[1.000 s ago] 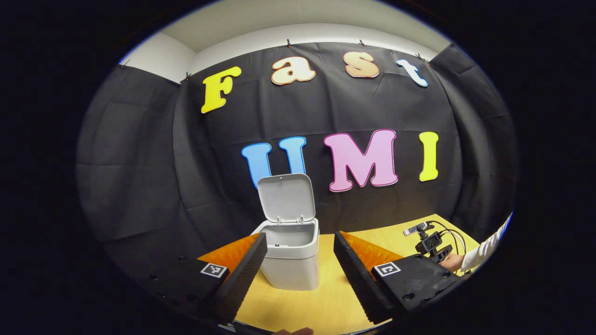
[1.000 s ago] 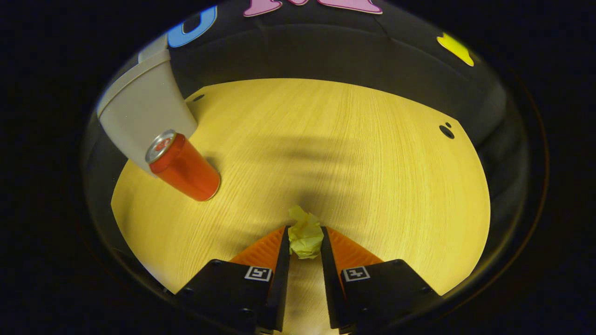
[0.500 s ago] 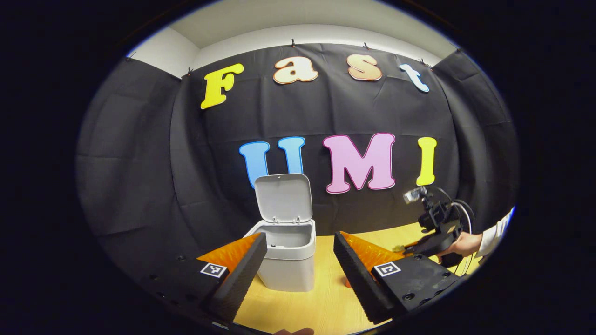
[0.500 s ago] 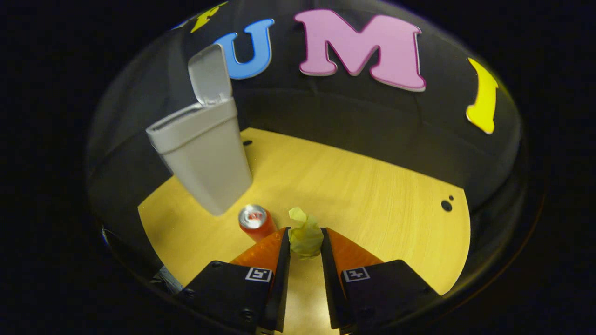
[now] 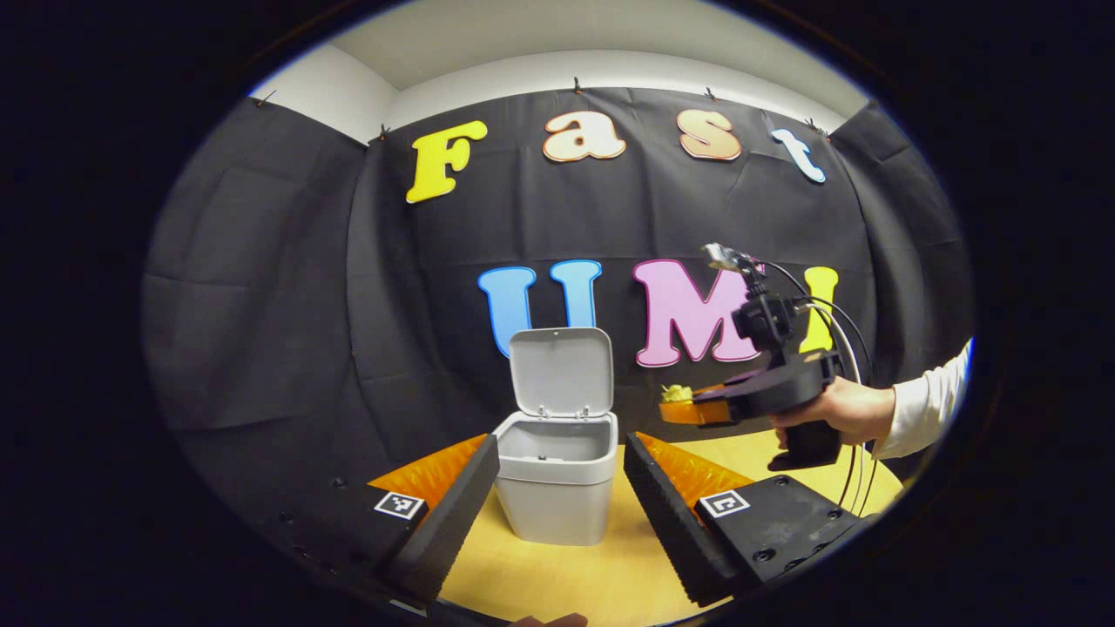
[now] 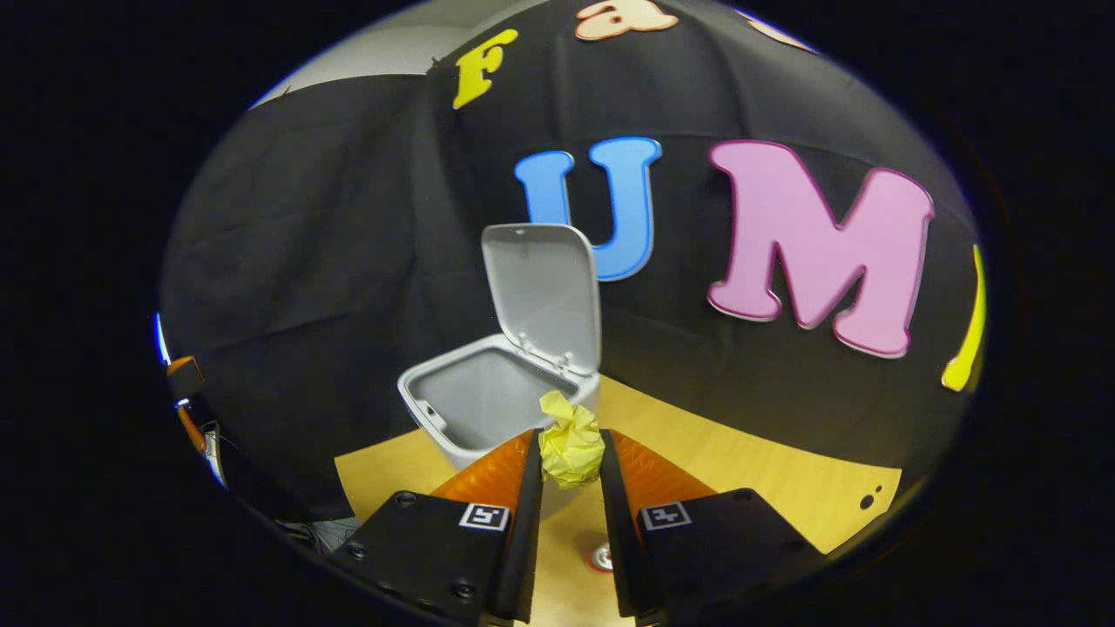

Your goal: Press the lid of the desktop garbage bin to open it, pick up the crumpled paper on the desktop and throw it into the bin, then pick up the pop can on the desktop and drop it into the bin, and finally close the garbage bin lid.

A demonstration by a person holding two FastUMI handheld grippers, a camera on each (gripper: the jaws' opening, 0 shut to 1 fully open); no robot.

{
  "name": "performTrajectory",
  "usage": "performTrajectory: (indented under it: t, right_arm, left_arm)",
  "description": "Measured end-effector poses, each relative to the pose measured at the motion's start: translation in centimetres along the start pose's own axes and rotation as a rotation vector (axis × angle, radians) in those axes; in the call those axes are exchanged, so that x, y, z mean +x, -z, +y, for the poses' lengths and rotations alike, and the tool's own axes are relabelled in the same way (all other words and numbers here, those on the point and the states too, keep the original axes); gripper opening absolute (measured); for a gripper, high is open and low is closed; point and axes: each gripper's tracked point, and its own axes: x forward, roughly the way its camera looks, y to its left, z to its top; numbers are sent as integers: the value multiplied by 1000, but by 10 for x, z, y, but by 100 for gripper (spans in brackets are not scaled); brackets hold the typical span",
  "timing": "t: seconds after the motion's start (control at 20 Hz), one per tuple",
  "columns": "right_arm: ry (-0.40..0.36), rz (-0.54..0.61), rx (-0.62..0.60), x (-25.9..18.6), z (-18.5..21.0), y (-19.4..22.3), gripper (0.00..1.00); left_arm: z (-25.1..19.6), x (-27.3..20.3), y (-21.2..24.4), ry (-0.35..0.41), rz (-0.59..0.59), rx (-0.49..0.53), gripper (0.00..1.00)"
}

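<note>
Right claw pinches the crumpled paper, lifted off the desk. Bin with lid upright lies just ahead, left of frame centre; mouth faces the claw. Left claw spread wide, holding nothing, bin between its fingers. Right gripper view alone shows a can top below.

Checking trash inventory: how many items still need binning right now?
2. Crumpled paper is pinched in the right claw near the open bin; pop can stands on the desk below, mostly hidden.
</note>
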Motion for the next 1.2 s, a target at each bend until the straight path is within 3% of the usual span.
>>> performTrajectory:
  t: [0.05,0.1,0.15,0.2,0.4,0.5,0.6,0.65,0.75,0.8,1.2]
  right_arm:
    - [-13,5,-25,13,12,-5,40]
    - [-26,18,-29,27,23,-7,27]
    - [-34,35,-18,39,33,-5,27]
    - [-32,53,-7,51,38,-1,40]
    - [-11,105,-52,87,47,17,41]
    - [-9,136,-52,99,49,26,47]
    - [-15,147,-38,103,51,28,59]
    - [-14,143,-40,105,51,28,58]
    - [-17,133,-44,102,50,27,92]
    - [-16,131,-43,100,49,27,96]
    - [14,67,-20,32,2,8,98]
  left_arm:
    - [6,-2,-1,-11,-2,1,99]
    - [11,-5,0,-21,-2,0,99]
    - [16,-8,0,-35,1,3,99]
    - [22,-9,1,-51,1,9,99]
    - [34,-21,3,-87,-1,16,99]
    - [42,-25,7,-108,7,22,99]
    - [46,-25,13,-114,25,12,99]
    - [45,-24,15,-111,31,5,99]
    - [41,-20,18,-99,37,-7,99]
    - [37,-18,19,-87,35,-12,99]
    - [-41,21,50,113,52,-63,99]
